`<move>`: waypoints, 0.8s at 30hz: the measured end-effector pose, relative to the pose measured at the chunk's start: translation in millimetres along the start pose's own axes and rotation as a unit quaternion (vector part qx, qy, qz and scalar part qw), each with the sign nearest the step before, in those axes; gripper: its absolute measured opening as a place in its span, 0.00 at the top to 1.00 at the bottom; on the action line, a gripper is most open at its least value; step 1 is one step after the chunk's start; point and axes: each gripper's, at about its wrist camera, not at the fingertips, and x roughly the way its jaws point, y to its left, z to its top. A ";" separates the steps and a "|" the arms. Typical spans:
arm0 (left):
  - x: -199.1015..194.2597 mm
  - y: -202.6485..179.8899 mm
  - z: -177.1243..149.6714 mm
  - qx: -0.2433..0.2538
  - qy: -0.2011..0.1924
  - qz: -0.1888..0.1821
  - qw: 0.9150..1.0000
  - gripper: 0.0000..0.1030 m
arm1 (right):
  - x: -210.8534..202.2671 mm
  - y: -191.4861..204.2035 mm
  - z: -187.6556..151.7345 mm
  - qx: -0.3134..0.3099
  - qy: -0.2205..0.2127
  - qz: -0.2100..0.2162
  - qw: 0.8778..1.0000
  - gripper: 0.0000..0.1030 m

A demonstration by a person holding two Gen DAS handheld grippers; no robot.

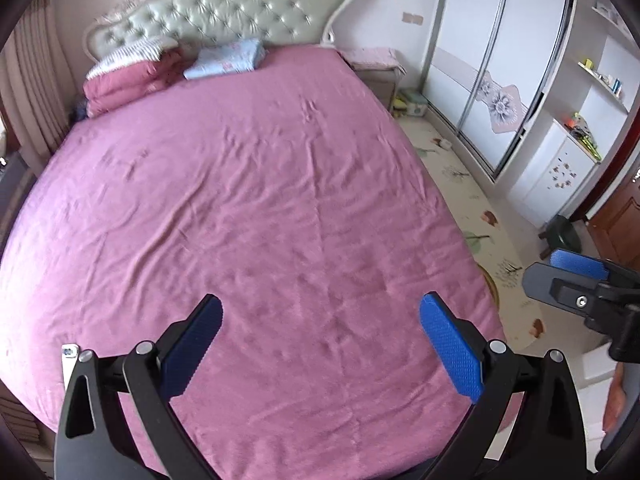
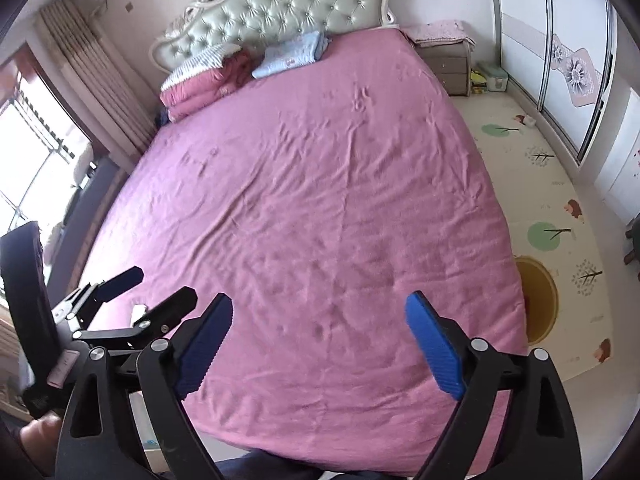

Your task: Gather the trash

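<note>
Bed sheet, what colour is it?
Plain pinkish-purple bed sheet, no print; clearest in the right wrist view.

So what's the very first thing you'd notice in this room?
The huge pink bedspread fills the middle of both views. Behind it stands a pale green tufted headboard, with folded blankets stacked at its left end. In front, the left gripper and right gripper hover open above the bed's foot, holding nothing.
</note>
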 end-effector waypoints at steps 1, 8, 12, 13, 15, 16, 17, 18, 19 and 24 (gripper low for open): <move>-4.1 1.3 0.5 -0.002 -0.003 0.000 1.000 0.04 | -3.4 3.2 -0.2 -0.003 -0.006 0.003 1.000 0.14; -14.7 14.4 5.5 -0.032 -0.018 0.020 0.999 0.04 | -15.0 16.9 4.3 -0.026 -0.037 0.012 0.999 0.09; -16.9 20.2 7.3 -0.043 -0.022 0.017 0.999 0.04 | -14.3 22.2 3.1 -0.037 -0.040 0.007 0.998 0.08; -17.8 20.9 7.1 -0.043 -0.023 0.017 0.999 0.04 | -12.7 22.7 3.2 -0.036 -0.038 0.007 0.999 0.08; -18.0 21.8 7.4 -0.042 -0.021 0.024 0.999 0.04 | -11.3 21.7 3.2 -0.032 -0.035 0.010 0.999 0.08; -18.0 22.2 7.9 -0.042 -0.021 0.026 0.999 0.04 | -10.1 21.7 3.5 -0.031 -0.033 0.010 0.999 0.08; -18.4 23.5 8.5 -0.042 -0.021 0.026 0.999 0.04 | -9.1 21.6 4.2 -0.030 -0.033 0.006 0.999 0.08; -17.6 22.6 8.8 -0.042 -0.021 0.025 0.999 0.04 | -9.4 21.6 3.9 -0.029 -0.033 0.006 0.999 0.08; -17.7 23.5 9.3 -0.041 -0.022 0.026 0.999 0.04 | -8.4 21.8 4.6 -0.029 -0.031 0.005 0.999 0.08; -18.1 28.1 10.6 -0.047 -0.023 0.017 0.998 0.04 | -8.1 23.3 4.0 -0.031 -0.028 0.005 0.999 0.08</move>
